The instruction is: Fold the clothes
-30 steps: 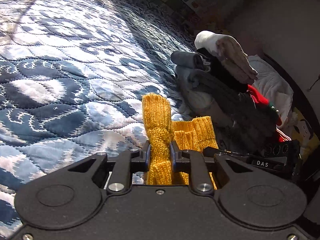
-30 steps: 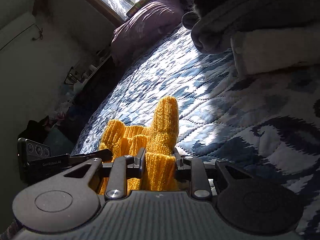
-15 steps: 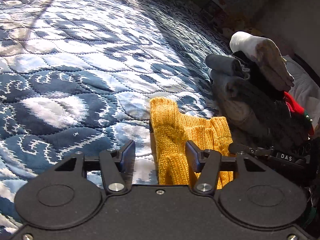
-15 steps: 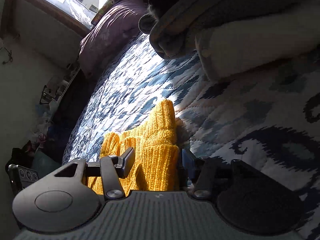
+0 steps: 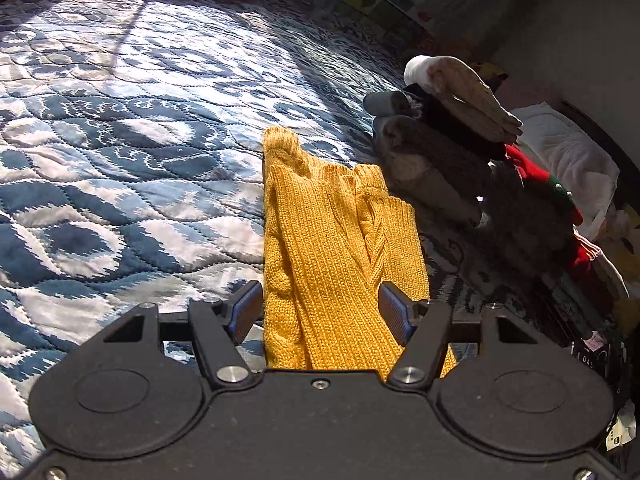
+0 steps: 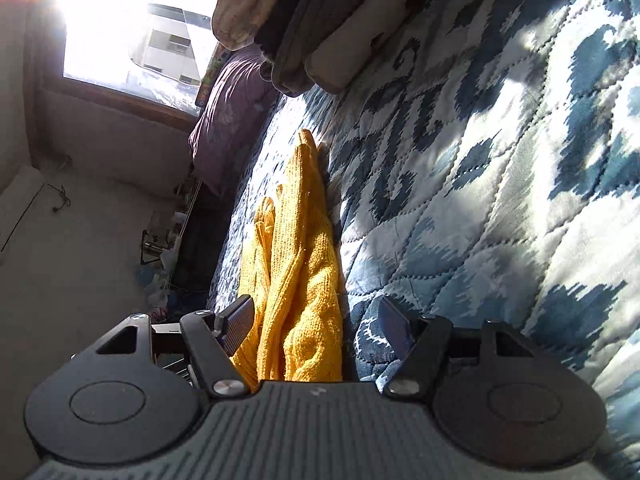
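Both the left gripper (image 5: 320, 312) and right gripper (image 6: 316, 320) gape wide over the soft, floppy yellow knit (image 5: 332, 248); best pinched at its corners

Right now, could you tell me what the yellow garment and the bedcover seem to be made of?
Yellow garment: a chunky knit, probably wool or acrylic, matte, with visible ribs and cable twists. Bedcover: quilted woven fabric, slightly glossy in the sun, with stitched padded curves.

Quilted bed (image 5: 120, 128): yellow knit (image 5: 320, 248), folded clothes pile (image 5: 440, 152).
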A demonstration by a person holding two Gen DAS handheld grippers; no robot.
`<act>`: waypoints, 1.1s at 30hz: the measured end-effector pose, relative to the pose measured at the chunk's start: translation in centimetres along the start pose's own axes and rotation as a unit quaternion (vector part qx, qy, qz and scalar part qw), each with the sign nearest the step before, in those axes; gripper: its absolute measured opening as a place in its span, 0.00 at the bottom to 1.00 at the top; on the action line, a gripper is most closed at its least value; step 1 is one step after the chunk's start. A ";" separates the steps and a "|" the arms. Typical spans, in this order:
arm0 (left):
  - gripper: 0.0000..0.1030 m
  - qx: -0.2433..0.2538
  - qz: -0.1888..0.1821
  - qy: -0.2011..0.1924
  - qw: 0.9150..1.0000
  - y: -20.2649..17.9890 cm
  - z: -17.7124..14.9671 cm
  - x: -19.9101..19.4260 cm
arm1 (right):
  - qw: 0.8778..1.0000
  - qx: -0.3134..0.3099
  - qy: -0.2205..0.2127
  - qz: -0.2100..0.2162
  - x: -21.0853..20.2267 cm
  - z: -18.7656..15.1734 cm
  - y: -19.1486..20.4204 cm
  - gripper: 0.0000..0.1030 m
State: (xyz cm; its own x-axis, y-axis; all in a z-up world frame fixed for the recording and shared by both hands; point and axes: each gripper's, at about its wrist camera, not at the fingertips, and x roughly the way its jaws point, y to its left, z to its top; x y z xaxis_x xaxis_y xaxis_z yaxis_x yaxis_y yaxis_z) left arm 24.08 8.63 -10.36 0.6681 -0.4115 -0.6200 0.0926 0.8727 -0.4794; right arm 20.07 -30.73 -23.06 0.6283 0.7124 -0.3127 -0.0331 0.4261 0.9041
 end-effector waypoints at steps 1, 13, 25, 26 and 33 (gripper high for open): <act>0.59 0.001 0.000 -0.003 1.000 -0.1 0.3 0.1 | 1.000 -0.009 -0.002 0.010 -0.5 -0.8 -0.3 0.60; 0.39 -0.008 0.041 0.010 0.999 0.5 4.5 6.3 | 0.992 -0.120 -0.015 -0.028 1.0 -1.9 2.4 0.66; 0.05 -0.010 0.053 -0.017 0.998 -0.2 3.5 5.2 | 0.979 -0.185 -0.048 -0.071 1.1 -2.8 3.5 0.63; 0.05 -0.011 0.052 -0.022 0.998 -0.2 3.5 4.6 | 0.979 -0.184 -0.048 -0.072 1.1 -2.8 3.5 0.63; 0.05 -0.003 0.071 -0.057 0.996 0.9 4.2 0.0 | 0.978 -0.190 -0.043 -0.077 1.2 -3.1 3.5 0.65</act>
State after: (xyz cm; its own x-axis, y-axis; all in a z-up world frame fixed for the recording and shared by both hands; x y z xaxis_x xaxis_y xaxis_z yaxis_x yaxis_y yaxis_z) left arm 27.27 10.54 -8.14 0.7533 -0.2517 -0.6077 -0.0129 0.9180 -0.3963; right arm 18.29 -26.65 -21.17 0.7105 0.5818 -0.3959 -0.2093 0.7118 0.6705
